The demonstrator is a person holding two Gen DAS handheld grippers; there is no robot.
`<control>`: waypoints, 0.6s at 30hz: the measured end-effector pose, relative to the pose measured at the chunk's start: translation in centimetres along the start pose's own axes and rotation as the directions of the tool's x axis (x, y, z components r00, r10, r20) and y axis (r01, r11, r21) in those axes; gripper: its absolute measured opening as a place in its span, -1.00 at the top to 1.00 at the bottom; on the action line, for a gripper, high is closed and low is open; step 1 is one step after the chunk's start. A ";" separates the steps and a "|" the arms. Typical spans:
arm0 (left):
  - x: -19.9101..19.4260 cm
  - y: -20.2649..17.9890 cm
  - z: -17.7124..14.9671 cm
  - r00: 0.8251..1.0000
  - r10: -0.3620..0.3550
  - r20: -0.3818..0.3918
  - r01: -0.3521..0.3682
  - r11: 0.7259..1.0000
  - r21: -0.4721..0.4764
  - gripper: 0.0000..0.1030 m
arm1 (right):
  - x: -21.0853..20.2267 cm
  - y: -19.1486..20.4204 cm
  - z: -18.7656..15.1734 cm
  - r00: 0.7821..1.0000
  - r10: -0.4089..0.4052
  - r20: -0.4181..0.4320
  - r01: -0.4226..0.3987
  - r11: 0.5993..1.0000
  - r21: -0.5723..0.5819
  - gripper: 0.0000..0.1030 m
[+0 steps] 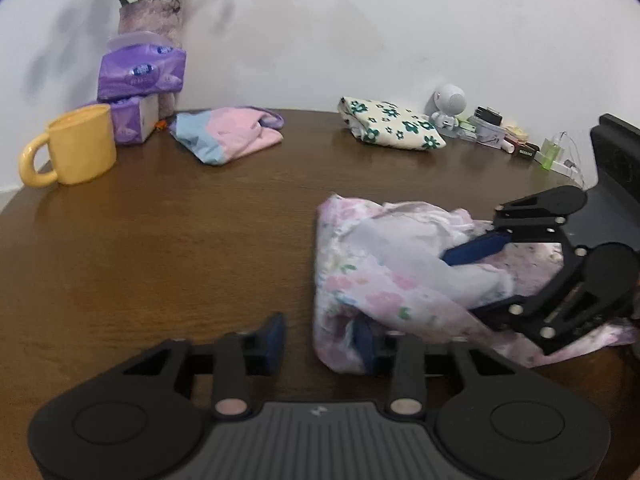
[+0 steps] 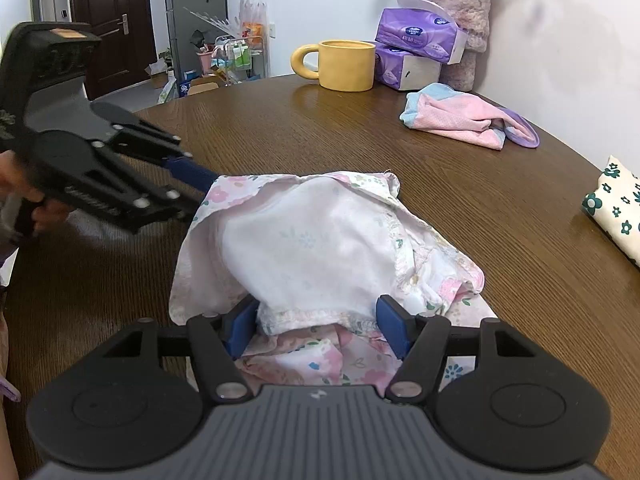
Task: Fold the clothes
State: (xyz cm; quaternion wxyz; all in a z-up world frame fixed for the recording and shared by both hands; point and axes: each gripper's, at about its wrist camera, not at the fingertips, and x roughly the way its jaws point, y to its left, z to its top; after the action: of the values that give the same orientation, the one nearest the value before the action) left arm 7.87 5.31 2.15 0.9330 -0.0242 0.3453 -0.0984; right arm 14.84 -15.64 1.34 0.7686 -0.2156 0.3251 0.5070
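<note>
The crumpled pink floral cotton garment (image 2: 320, 248) lies mid-surface on the brown wooden round table (image 2: 280, 140), half bundled, so it needs spreading. Your right gripper (image 2: 316, 328) has its jaws pinched on the near hem bunch, anchoring it. Your left gripper (image 1: 320, 340) sits at the garment's side edge, jaws parted, one finger under the cloth, nothing pinched. Folded pink-and-blue cloth (image 2: 460, 120) and flower-print cream cloth (image 2: 616, 216) are parked well apart, probably done.

A brown wooden worktop (image 2: 304, 136) with a rounded edge stands against a plain white wall (image 1: 360, 28). Beyond its far side are a dark brown door (image 2: 114, 20) and a cluttered shelf cart (image 2: 236, 58) on a pale floor.
</note>
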 end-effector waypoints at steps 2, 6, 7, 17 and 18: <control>0.1 0.3 0.0 1.000 0.005 0.001 -0.005 1.000 0.007 0.90 | 0.0 0.0 -0.1 1.000 0.002 0.005 -0.002 1.000 0.000 -0.25; -0.3 -1.3 -0.5 0.999 0.044 0.029 -0.047 0.989 0.141 0.94 | -0.3 -0.1 -0.1 1.000 0.007 -0.005 -0.007 1.000 0.003 -0.25; -0.4 -1.6 -0.6 0.998 0.052 0.035 -0.057 0.984 0.167 0.94 | -0.4 -0.1 0.0 1.000 0.008 -0.012 -0.008 1.000 0.005 -0.25; -0.3 -2.9 -0.9 0.995 0.082 0.047 -0.092 0.959 0.268 0.94 | -3.8 4.3 1.8 0.994 0.085 0.067 -0.081 0.995 -0.060 -0.23; -0.3 -3.0 -1.0 0.995 0.085 0.050 -0.095 0.956 0.277 0.94 | -3.1 4.8 1.9 0.996 0.073 0.044 -0.069 0.995 -0.077 -0.20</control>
State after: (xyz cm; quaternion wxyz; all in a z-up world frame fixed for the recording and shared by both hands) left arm 6.47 2.43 1.95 0.9369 0.1216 0.3112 -0.1030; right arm 10.14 -14.53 4.86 0.7488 -0.2208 0.2949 0.5509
